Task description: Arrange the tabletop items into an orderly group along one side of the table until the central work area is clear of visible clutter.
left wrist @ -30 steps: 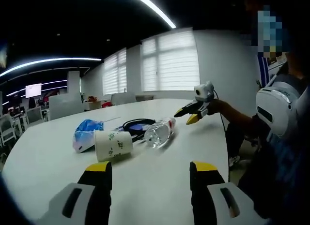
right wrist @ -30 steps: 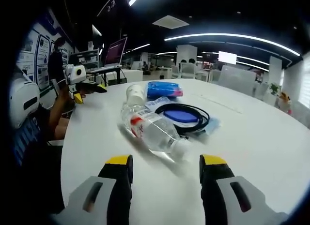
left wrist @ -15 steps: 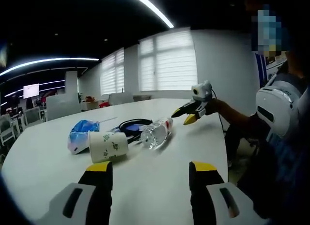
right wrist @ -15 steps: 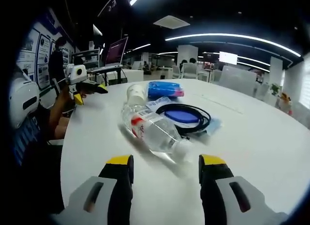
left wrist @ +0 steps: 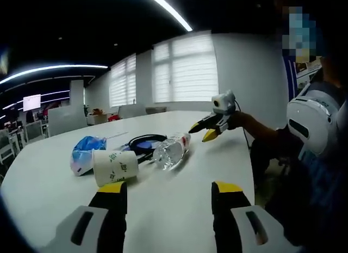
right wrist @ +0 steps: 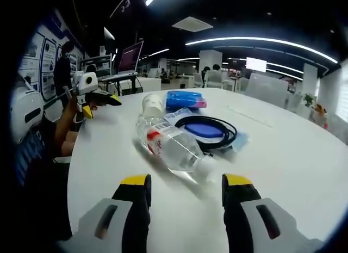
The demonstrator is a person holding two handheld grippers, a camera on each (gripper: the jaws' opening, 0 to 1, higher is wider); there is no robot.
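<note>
A clear plastic bottle (right wrist: 171, 146) with a red label lies on its side on the white table (right wrist: 283, 155). Behind it lie a coiled black cable (right wrist: 206, 130) on a blue packet, a white paper cup (right wrist: 152, 105) on its side, and a blue bag (right wrist: 185, 99). My right gripper (right wrist: 185, 189) is open, just short of the bottle's cap end. In the left gripper view my left gripper (left wrist: 168, 194) is open over bare table, the cup (left wrist: 115, 166), the bottle (left wrist: 169, 150) and the bag (left wrist: 83, 152) ahead of it. The right gripper (left wrist: 205, 129) hovers beyond the bottle.
The left gripper (right wrist: 92, 96) appears at the table's left edge in the right gripper view, held by a person's hand. The person's body (left wrist: 310, 155) stands close on the right. Chairs (left wrist: 65, 118) and desks lie past the far edge.
The left gripper's camera has drifted a little, so the cluster sits slightly further left in its view. The right gripper and the items have barely moved.
</note>
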